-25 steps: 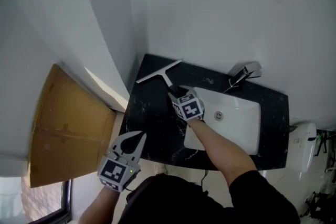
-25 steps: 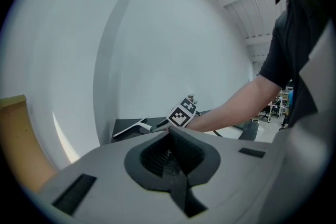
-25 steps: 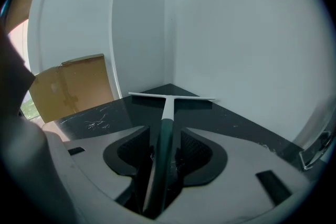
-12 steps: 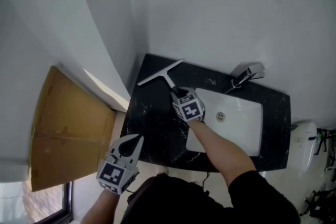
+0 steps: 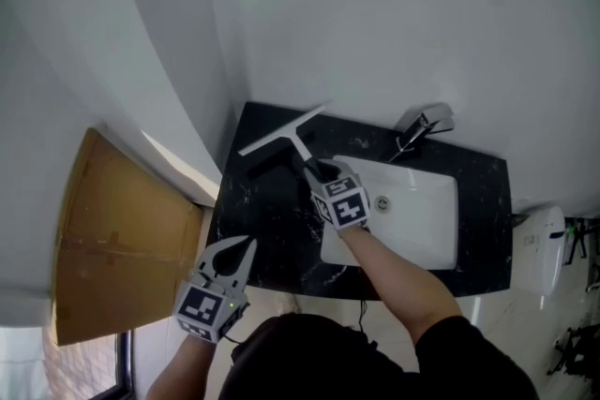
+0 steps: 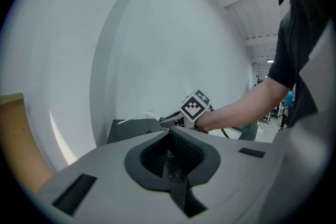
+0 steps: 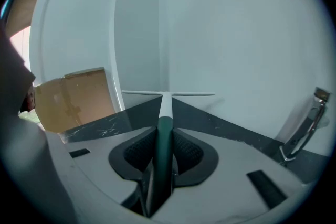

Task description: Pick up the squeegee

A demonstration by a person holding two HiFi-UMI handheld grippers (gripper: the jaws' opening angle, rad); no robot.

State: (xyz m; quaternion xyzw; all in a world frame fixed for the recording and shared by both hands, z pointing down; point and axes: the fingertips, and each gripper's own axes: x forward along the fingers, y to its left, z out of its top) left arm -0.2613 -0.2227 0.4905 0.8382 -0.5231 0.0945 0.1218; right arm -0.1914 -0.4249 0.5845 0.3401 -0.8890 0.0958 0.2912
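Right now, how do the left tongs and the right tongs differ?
The left tongs are shut on nothing; the right tongs have just been closing and clamp the squeegee by its dark handle. The left tongs hang near the black counter's front left corner; the right tongs sit over the counter, beside the white basin. Shared: both are grey two-jaw tongs pointing toward the wall.
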